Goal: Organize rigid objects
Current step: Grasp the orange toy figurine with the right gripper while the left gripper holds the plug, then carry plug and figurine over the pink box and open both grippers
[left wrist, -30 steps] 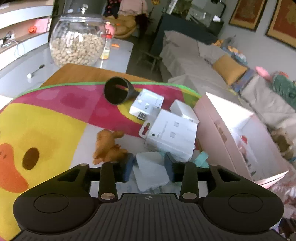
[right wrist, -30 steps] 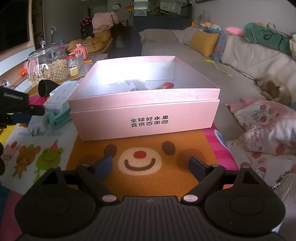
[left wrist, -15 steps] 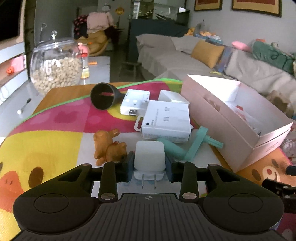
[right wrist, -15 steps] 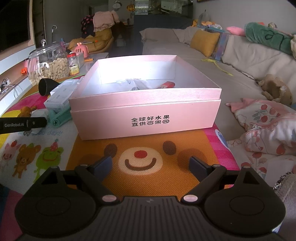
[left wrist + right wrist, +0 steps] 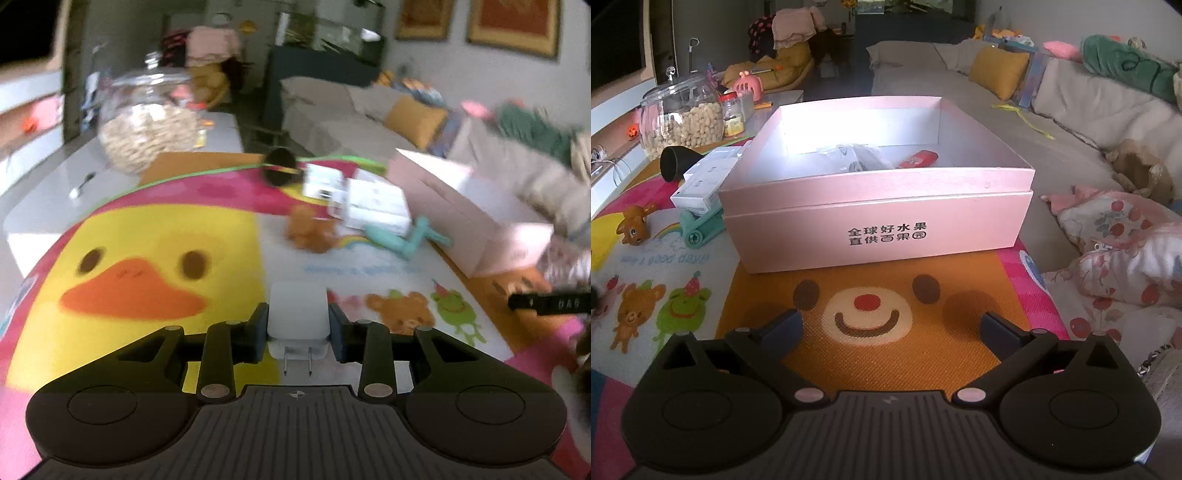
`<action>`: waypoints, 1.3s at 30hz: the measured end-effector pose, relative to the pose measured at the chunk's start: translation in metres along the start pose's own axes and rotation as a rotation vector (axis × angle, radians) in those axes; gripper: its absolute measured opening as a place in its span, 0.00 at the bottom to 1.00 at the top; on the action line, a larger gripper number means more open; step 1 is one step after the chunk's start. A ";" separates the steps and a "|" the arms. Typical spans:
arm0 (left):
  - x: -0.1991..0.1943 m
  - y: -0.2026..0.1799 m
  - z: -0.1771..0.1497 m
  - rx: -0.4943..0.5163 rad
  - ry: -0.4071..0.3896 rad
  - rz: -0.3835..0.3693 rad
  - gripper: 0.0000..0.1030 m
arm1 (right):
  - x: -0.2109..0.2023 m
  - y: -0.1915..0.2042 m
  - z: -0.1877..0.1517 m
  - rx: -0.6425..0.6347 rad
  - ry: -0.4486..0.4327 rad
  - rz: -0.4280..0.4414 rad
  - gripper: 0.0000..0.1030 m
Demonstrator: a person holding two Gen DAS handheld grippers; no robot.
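Note:
My left gripper [image 5: 297,325] is shut on a white plug charger [image 5: 297,314], prongs toward the camera, held above the cartoon mat. The open pink box [image 5: 879,206] stands on the mat, also seen blurred in the left wrist view [image 5: 461,210]; it holds a red item [image 5: 919,159] and clear wrapped items. Left of the box lie a white box [image 5: 707,181], a teal tool [image 5: 701,225], a brown toy figure [image 5: 633,223] and a black funnel [image 5: 674,162]. My right gripper [image 5: 890,328] is open and empty over the bear print, in front of the box.
A glass jar of nuts [image 5: 681,114] stands at the table's far left, with a spoon [image 5: 82,184] near it. A sofa with cushions [image 5: 997,70] and a floral blanket [image 5: 1119,251] lie to the right. The mat [image 5: 147,266] covers the table.
My left gripper closed on the white charger, lifted it from beside the toy figure, and pulled back and left away from the pile. The right gripper stayed in place.

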State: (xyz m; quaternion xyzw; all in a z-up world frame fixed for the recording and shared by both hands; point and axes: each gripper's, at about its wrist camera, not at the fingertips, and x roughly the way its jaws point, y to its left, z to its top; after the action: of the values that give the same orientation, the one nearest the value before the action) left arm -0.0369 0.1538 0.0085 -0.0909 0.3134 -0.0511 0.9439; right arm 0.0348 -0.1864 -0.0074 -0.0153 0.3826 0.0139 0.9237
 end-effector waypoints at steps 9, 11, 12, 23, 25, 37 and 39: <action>-0.006 0.020 -0.003 -0.117 -0.031 -0.069 0.36 | -0.033 0.086 0.035 -0.250 -0.120 0.341 0.78; -0.006 0.017 -0.003 -0.105 -0.031 -0.069 0.36 | -0.032 0.117 0.049 -0.318 -0.151 0.412 0.75; -0.006 0.017 -0.004 -0.105 -0.032 -0.070 0.36 | -0.029 0.131 0.054 -0.338 -0.155 0.429 0.74; -0.006 0.022 -0.005 -0.130 -0.033 -0.086 0.36 | 0.053 0.207 0.078 -0.352 0.044 0.440 0.37; -0.006 0.022 -0.006 -0.133 -0.034 -0.088 0.36 | 0.040 0.202 0.074 -0.385 0.025 0.431 0.37; -0.011 -0.016 -0.013 -0.028 0.017 -0.198 0.36 | -0.092 0.059 0.024 -0.196 -0.162 0.317 0.37; -0.009 -0.036 -0.016 0.023 0.053 -0.258 0.36 | -0.105 0.031 0.011 -0.149 -0.196 0.249 0.37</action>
State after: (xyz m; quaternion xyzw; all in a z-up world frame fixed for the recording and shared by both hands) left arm -0.0552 0.1181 0.0088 -0.1185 0.3234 -0.1783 0.9217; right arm -0.0326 -0.1569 0.0742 -0.0347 0.2875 0.1581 0.9440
